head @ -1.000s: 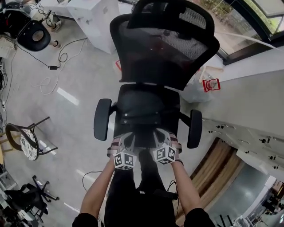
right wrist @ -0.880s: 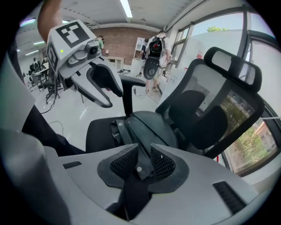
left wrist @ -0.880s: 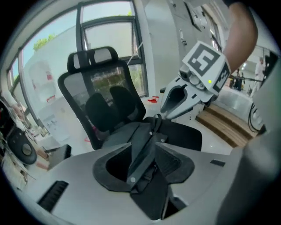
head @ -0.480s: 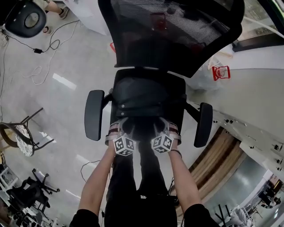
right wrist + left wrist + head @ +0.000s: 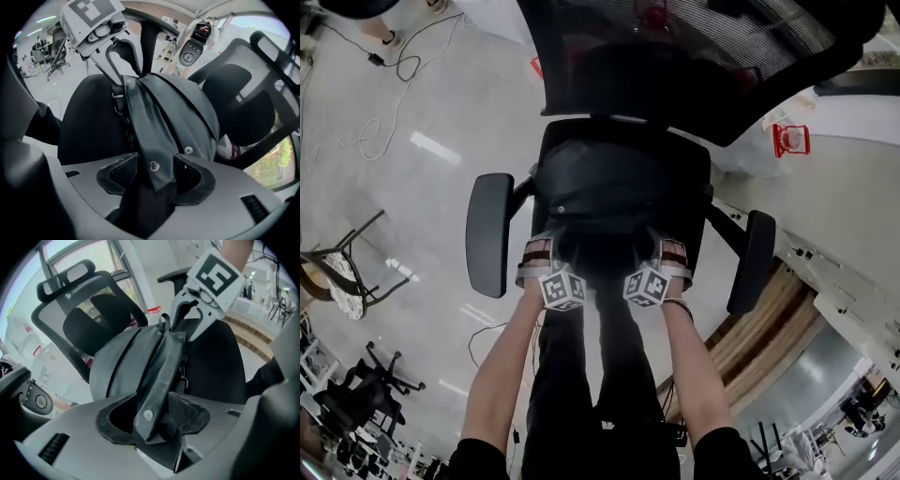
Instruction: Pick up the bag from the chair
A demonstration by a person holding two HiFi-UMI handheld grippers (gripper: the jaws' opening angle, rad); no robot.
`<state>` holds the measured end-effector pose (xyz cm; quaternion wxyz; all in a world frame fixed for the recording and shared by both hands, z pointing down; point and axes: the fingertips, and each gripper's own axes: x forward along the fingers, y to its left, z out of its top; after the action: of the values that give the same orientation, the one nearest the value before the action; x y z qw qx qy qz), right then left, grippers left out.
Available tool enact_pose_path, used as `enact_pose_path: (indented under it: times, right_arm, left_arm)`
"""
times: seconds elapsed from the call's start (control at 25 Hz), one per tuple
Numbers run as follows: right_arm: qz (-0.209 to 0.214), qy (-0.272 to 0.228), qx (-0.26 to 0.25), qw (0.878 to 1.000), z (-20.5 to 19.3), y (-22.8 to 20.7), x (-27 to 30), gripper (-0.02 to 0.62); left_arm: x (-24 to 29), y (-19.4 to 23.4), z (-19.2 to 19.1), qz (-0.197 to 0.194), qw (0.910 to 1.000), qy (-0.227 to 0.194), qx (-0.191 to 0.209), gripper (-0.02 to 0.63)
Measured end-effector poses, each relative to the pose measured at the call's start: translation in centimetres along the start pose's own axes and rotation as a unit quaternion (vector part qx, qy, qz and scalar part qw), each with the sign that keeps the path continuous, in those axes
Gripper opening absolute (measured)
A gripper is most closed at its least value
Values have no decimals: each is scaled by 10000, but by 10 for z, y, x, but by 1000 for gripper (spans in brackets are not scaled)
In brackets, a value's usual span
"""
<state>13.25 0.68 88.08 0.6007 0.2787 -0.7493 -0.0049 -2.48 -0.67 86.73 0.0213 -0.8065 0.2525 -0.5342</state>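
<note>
A black bag (image 5: 614,183) sits on the seat of an office chair (image 5: 675,56), between the 2 armrests and in front of the mesh backrest. Its front edge reaches the seat's front edge, where both grippers meet it side by side.

The left gripper (image 5: 157,416) has its jaws pressed onto a riveted strap (image 5: 161,376) of the bag. The right gripper (image 5: 152,176) is clamped the same way on a second riveted strap (image 5: 150,136).

The left armrest (image 5: 489,234) and right armrest (image 5: 750,261) stand just outside the 2 grippers, which hems them in sideways. Pale open floor (image 5: 422,141) lies to the chair's left, and a white counter (image 5: 853,187) stands close on its right.

The bag's flap lies shut, so its inside does not show.
</note>
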Motion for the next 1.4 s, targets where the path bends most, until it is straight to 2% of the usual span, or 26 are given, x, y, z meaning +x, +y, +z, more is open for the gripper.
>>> enact_pose_path:
  times: [0.2, 0.4, 0.56, 0.76, 1.0, 1.2, 1.4]
  right_arm:
    - [-40, 164, -545, 9984, -3, 1, 15, 218]
    - [-137, 330, -680, 9970, -3, -5, 28, 219]
    - [-77, 367, -702, 9968, -4, -7, 31, 218]
    - [131, 229, -794, 9965, -3, -6, 30, 138]
    - [297, 229, -713, 9967, -2, -4, 27, 87]
    - [391, 155, -518, 9978, 3, -10, 20, 55]
    - [591, 173, -243, 9978, 2, -3, 5, 38]
  left_arm:
    - [11, 3, -15, 24, 9999, 111, -19, 213]
    - [19, 1, -24, -44, 9996, 191, -193, 213]
    - [23, 0, -24, -44, 9999, 139, -87, 213]
    - [29, 7, -24, -67, 9993, 51, -375, 209]
    - [31, 3, -24, -325, 9980, 122, -528, 170]
    - [27, 6, -23, -343, 9963, 184, -771, 119]
    - [15, -1, -22, -655, 9924, 370, -970, 69]
